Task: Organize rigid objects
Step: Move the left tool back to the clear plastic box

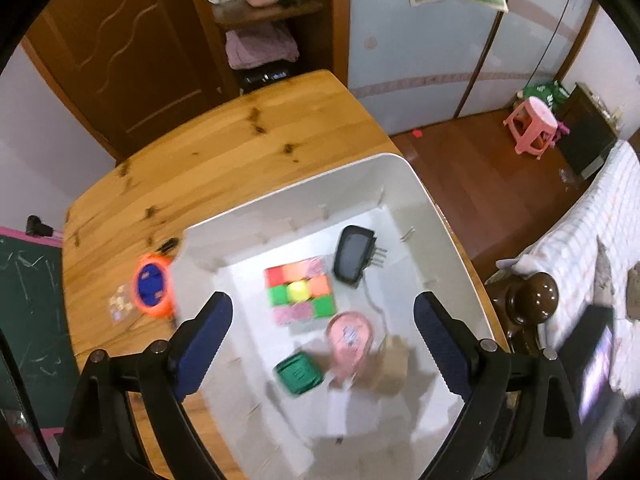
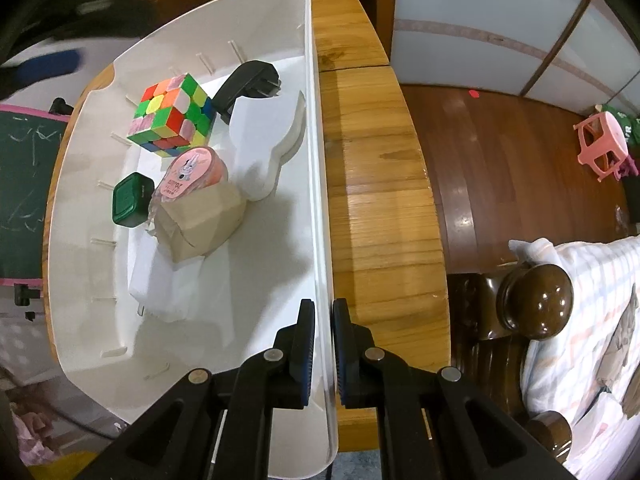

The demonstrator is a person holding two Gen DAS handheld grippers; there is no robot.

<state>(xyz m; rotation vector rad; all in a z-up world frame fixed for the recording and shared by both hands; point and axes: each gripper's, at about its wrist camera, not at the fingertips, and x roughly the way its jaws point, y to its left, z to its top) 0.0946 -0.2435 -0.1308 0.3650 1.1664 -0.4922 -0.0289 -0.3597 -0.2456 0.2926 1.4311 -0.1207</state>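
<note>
Left gripper (image 1: 323,322) spread wide, empty, above white bin (image 1: 440,216). Right gripper (image 2: 323,344) pinching bin wall (image 2: 320,184). Advice: hold bin steady; fetch orange-blue toy (image 1: 152,290), mid-left on table (image 1: 224,148).

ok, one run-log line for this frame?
left gripper: open, empty, above white bin | right gripper: shut on bin wall | in bin: cube, green box | outside: orange toy

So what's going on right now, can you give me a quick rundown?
Left gripper open, empty, above white bin. Right gripper clamped on bin wall. Cube, charger, green box inside; orange tape measure on table. Nothing blocking.
</note>
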